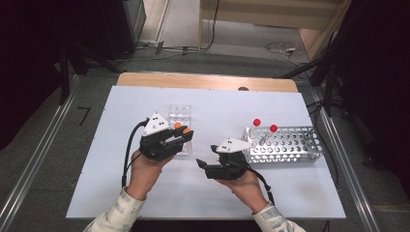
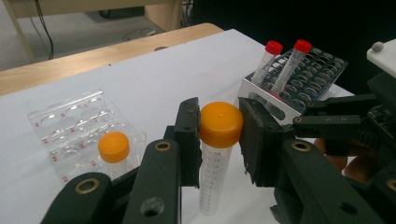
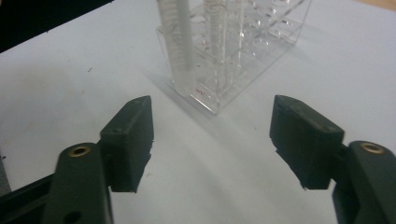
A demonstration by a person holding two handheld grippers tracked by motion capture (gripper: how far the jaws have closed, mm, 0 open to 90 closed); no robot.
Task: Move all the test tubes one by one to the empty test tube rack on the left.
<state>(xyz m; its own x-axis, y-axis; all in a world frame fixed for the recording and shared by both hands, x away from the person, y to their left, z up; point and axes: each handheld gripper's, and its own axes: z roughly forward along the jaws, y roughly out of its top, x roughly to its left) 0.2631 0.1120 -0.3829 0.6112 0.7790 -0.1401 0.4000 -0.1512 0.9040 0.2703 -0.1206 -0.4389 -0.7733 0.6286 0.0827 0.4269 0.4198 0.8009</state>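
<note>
The left hand-held gripper (image 2: 219,133) is clamped on an upright clear tube (image 2: 212,179), its jaws pressing both sides of the orange cap (image 2: 221,124). Printed graduation marks run down the tube wall; the figures are too small to read. The tube stands near the middle of the desk (image 1: 217,104), left of centre. A second orange-capped tube (image 2: 113,148) sits beside a clear well plate (image 2: 70,128) carrying small red markings, illegible. In the high view the plate (image 1: 179,115) lies just behind the left hand-held gripper (image 1: 186,135).

The right hand-held gripper (image 3: 212,140) has its jaws wide apart, holding nothing, above bare desk surface. A metal rack (image 1: 290,145) near the right edge holds two red-capped tubes (image 1: 256,123), both tilted. No brand name is legible on any item.
</note>
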